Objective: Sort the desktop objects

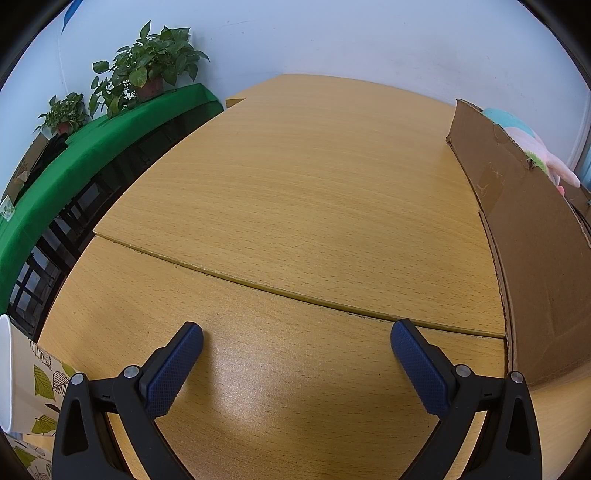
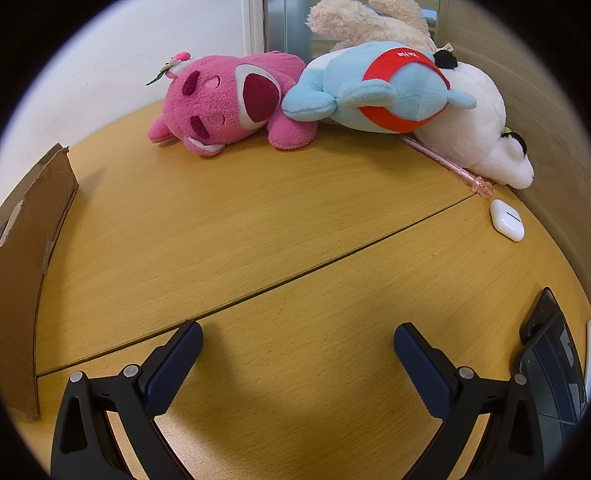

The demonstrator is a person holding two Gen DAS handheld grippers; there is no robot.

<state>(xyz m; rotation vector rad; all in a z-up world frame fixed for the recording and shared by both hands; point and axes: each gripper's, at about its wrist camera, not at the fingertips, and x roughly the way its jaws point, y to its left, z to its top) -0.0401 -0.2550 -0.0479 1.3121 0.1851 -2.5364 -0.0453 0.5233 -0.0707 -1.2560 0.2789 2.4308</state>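
Both tools are held spread wide with nothing between their pads, tilted down over bare wood. The right tool (image 2: 298, 341) hangs above the near part of the table (image 2: 258, 229), just short of the seam that runs across it; the left tool (image 1: 297, 339) hangs over its own stretch of table with only a cardboard box (image 1: 524, 236) to its right and a white paper cup (image 1: 5, 373) at the far left edge.

The things to be sorted lie ahead of the right tool, along the far edge by the wall: a pink plush bear (image 2: 225, 107) on its side, a blue plush toy (image 2: 380, 88) leaning on it, a white plush toy (image 2: 476, 129) beneath that, and a cream plush toy (image 2: 369, 22) behind. A pink pen (image 2: 450, 166) is partly tucked under the white toy, and a white earbud case (image 2: 506, 220) lies apart near the right rim.

No grasp has yet begun, so the first pick is probably best made by the right tool. The pink bear is judged the easiest start, since its near side is free; it should be taken across the body, with the pads pressed well into the fur so it is not merely pinched. The pen should be left until the white toy is lifted off it. The small case should be approached squarely, as its smooth shell may slip.
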